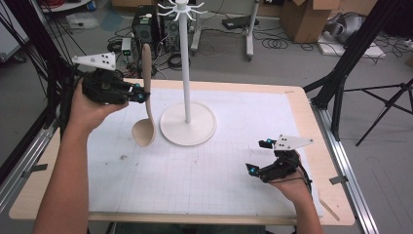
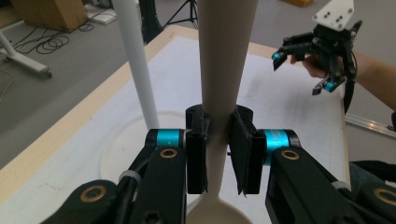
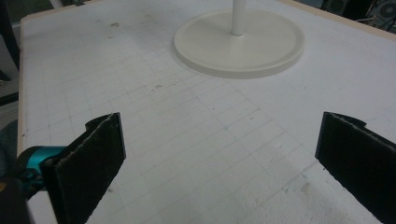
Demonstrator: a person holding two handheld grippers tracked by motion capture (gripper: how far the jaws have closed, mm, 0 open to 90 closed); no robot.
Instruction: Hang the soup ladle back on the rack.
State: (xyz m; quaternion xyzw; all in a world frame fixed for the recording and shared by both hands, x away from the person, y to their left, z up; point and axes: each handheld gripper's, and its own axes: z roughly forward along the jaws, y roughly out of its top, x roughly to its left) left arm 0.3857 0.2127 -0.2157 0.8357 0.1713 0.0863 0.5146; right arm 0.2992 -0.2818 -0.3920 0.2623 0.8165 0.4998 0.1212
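Observation:
A pale wooden spoon (image 1: 146,92) hangs upright above the left part of the table, bowl down and handle up. My left gripper (image 1: 142,96) is shut on its handle, and in the left gripper view the two pads (image 2: 197,154) press the spoon (image 2: 222,79) from both sides. Right of it stands a white hanging stand (image 1: 187,73) with a round base (image 3: 238,44) and hooks at the top. My right gripper (image 1: 259,157) hovers low over the table's front right, jaws wide open with nothing between them; its pads (image 3: 93,158) frame bare mat.
A white gridded mat (image 1: 204,165) covers the wooden table (image 1: 321,161). Black frame poles and a tripod (image 1: 389,105) stand beside the table. Cables, boxes and equipment lie on the floor beyond the far edge.

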